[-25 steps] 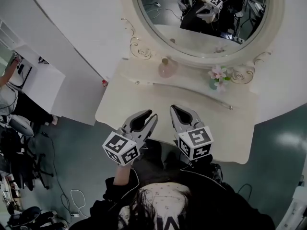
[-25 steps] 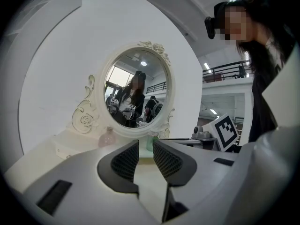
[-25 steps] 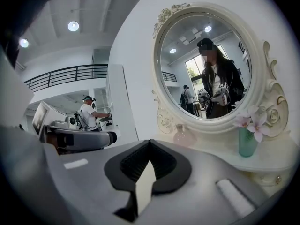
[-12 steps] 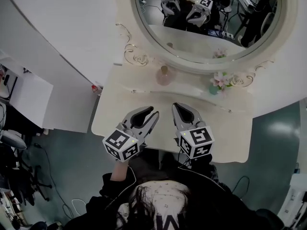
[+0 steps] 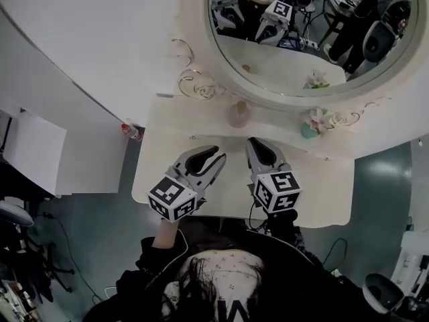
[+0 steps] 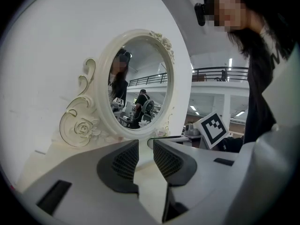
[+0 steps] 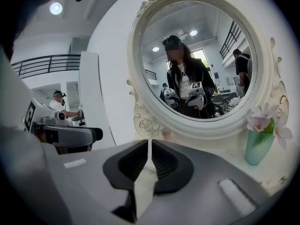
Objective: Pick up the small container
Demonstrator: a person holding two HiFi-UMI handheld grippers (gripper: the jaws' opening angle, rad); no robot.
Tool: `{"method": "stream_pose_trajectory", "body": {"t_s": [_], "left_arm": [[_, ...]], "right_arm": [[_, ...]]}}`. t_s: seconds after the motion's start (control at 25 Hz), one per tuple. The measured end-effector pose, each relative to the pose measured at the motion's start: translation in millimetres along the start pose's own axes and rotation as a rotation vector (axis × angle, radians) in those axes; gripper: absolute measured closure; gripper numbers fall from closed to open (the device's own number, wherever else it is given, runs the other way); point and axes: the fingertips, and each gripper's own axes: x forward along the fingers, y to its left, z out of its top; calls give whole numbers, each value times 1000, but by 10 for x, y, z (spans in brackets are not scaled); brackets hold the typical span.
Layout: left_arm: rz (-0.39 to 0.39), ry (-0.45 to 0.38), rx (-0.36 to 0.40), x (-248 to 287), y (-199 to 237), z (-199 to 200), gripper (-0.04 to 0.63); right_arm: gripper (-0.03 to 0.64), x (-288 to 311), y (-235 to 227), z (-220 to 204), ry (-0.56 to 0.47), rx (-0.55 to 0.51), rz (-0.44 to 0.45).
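Cream-white and wavy along its front edge, the surface (image 5: 322,186) of the dressing table lay below us, and both tools hovered over its near half, pointing toward the back. Our left tool (image 5: 218,157) was clenched, its jaws drawn close with only a narrow gap and nothing in it. Our right tool (image 5: 257,142), just beside it, had just been opening its jaws. They stood a thin slit apart, and we saw nothing between them either. Each tool carried its marker cube (image 5: 172,198) at the rear, toward our body.

Ahead of the tips, the small container (image 5: 238,115), a pinkish rounded piece, stood upright on the raised ledge (image 5: 201,109) at the back of the surface. It sat roughly in line with the space between the two tools, and neither touched it. Farther right along the same ledge we saw a teal vase (image 5: 310,131) holding pale pink flowers.

Above the ledge rose the round mirror (image 5: 295,52) in a carved cream frame with scrolls and roses, and its glass showed both tools with their cubes. At the surface's back left corner stood a small red-capped item (image 5: 131,132) that we could not identify. A white wall (image 5: 100,45) lay to the left, with greenish floor (image 5: 87,227) below it
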Motion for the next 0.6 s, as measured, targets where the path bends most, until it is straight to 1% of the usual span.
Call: {"method": "stream_pose_trajectory", "body": {"t_s": [0.16,0.28,0.36,0.52,0.6], "left_arm": [[-25,7,-5,-46,155,21,517],[-37,8,-4,-103,249,56,517],[-42,10,-6,-141,309,63,517],[-51,8,-19,-194,410,61,517],[-55,12,-22,-221,456,48,517]], "right_arm": [[572,211,-42,-33,23,-15,-37],[546,366,-77,-42,35,-21,-63],[546,470,-118,-57,45,-29,-83],[514,671,-236,-75,66,-46,-122],[485,769,-308,-78,75,-59,-150]]}}
